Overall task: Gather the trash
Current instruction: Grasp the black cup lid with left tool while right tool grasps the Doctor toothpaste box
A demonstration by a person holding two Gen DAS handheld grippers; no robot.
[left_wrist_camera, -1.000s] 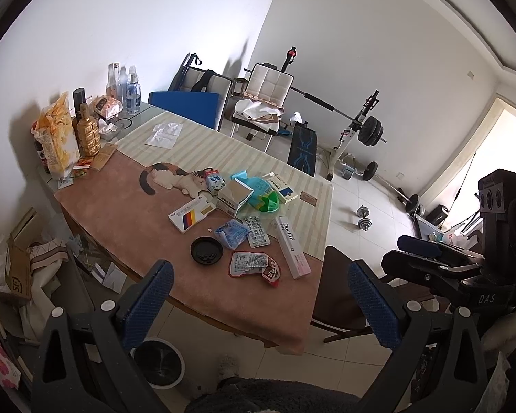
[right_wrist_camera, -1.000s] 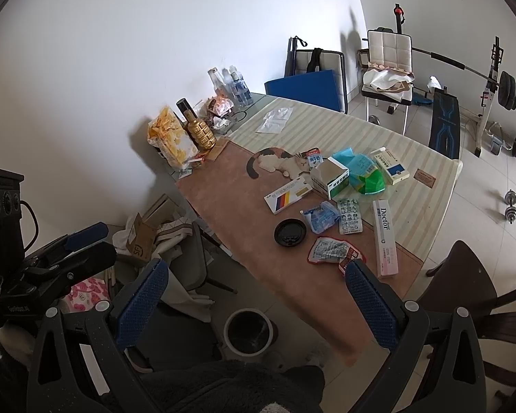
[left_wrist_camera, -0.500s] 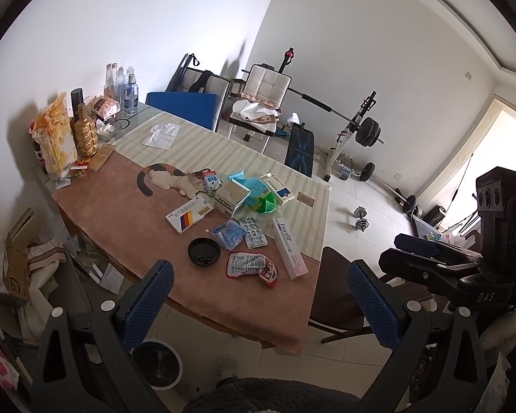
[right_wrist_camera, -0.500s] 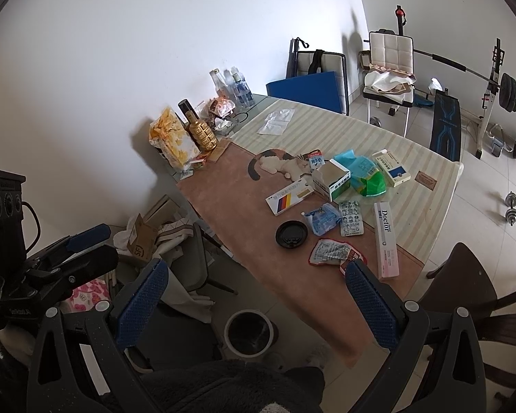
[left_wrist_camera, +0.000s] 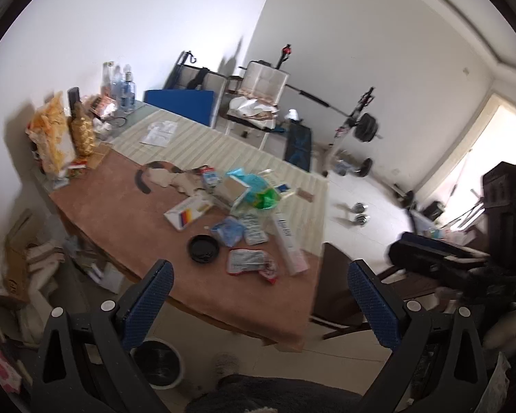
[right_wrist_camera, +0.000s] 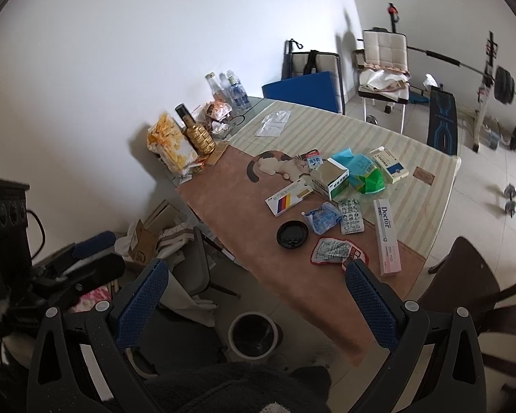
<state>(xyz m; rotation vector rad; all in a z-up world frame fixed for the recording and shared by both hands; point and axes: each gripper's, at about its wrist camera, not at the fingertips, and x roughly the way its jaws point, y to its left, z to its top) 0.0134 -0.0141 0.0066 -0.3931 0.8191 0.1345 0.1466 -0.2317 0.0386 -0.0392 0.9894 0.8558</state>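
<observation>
Trash lies on a brown and striped table (right_wrist_camera: 223, 186): a black cup lid (right_wrist_camera: 292, 234), a red snack wrapper (right_wrist_camera: 337, 251), a blue crumpled packet (right_wrist_camera: 321, 219), a blister pack (right_wrist_camera: 351, 216), a long pink "Doctor" box (right_wrist_camera: 387, 237), an open white box (right_wrist_camera: 328, 177) and a green bag (right_wrist_camera: 369, 180). The lid (left_wrist_camera: 203, 248) and wrapper (left_wrist_camera: 249, 263) also show in the left wrist view. A round trash bin (right_wrist_camera: 253, 335) stands on the floor below the table's near edge. My left gripper (left_wrist_camera: 259, 297) and right gripper (right_wrist_camera: 254, 296) are both open and empty, well above and short of the table.
Bottles (right_wrist_camera: 228, 91), a gold bottle (right_wrist_camera: 197, 134) and a snack bag (right_wrist_camera: 170, 146) stand at the table's far left. A dark chair (right_wrist_camera: 464, 285) stands at the right. Cardboard and cloth (right_wrist_camera: 158, 241) lie left of the table. Gym gear (right_wrist_camera: 498, 86) is behind.
Both grippers have drifted slightly nearer the table, which looks a little larger. The left wrist view is now motion-blurred. Nothing was picked up.
</observation>
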